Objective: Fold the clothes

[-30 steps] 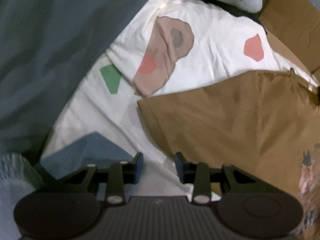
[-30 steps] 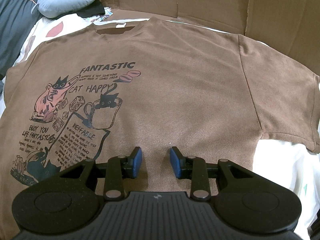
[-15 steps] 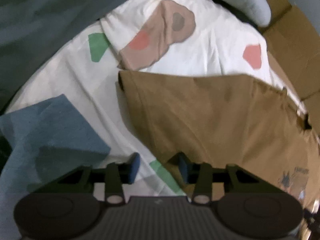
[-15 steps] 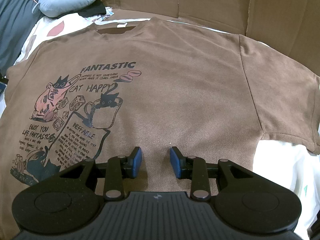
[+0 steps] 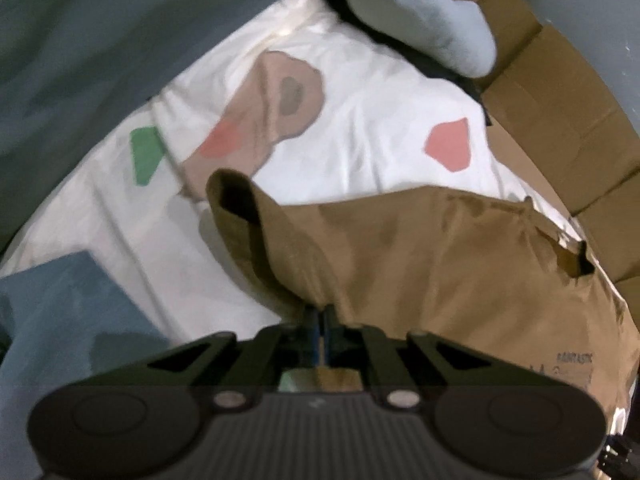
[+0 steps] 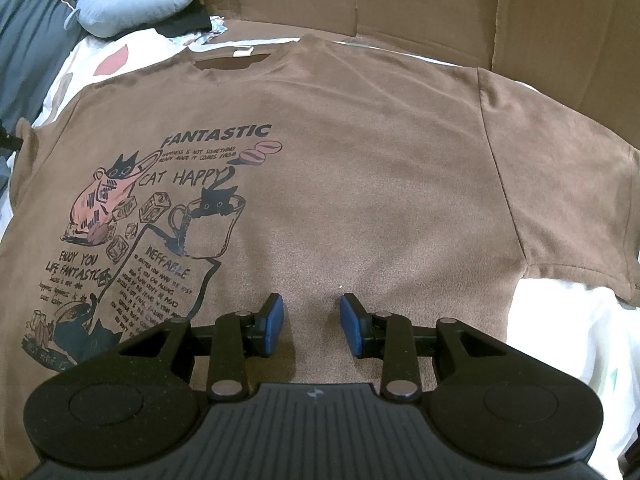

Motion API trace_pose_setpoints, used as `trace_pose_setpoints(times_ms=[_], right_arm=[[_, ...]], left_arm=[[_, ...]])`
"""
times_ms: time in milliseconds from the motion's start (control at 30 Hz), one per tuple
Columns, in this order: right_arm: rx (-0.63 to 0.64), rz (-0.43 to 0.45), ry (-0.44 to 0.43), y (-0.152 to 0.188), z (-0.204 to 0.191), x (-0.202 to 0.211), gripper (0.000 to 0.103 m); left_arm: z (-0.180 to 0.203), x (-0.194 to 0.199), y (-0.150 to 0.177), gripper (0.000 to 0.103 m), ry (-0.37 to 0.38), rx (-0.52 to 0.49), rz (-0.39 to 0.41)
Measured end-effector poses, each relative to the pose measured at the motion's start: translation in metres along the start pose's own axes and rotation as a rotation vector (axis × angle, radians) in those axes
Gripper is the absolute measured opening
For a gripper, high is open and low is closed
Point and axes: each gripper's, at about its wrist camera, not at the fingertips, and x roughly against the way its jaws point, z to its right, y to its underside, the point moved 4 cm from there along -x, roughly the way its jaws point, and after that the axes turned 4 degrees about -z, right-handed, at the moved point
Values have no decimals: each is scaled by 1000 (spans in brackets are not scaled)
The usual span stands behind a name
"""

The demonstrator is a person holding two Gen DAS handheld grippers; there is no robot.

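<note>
Brown cotton T-shirt with a cat print (image 6: 360, 184) lies flat on the white patterned bedsheet (image 5: 360, 148). My left claw (image 5: 319, 322) has just closed, pinching the sleeve's edge; my right claw (image 6: 311, 326) hovers half-open over the hem. I should lift gently and fold inward. Cardboard walls (image 6: 420, 4) hem in the far side.

Black hand-held gripper (image 6: 311, 322), blue pads (image 6: 274, 322), silver screws

Brown cat-print T-shirt (image 6: 360, 160); white sheet (image 5: 360, 92), coloured patches.
</note>
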Motion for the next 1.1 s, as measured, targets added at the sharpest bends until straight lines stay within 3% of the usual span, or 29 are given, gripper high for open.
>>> trace_pose_setpoints(times_ms=[333,567,733,833,1100], right_arm=[[0,2,-3,0,0,-1,39],[-7,3,-5,0,1,0,39],[-12,4,-9,0,1,-1,39],[-14,5,-9,-1,1,-1,40],[-22,11,-16,-4,1,3,40]], left_arm=[[42,-26,-8,3,46,-72,-31],[61,-20,-8,23,83,-97,8],[51,2,-8,28,69,-87,39],[38,6,-3,50,43,-69,33],[15,-17,23,51,61,-1,-22]])
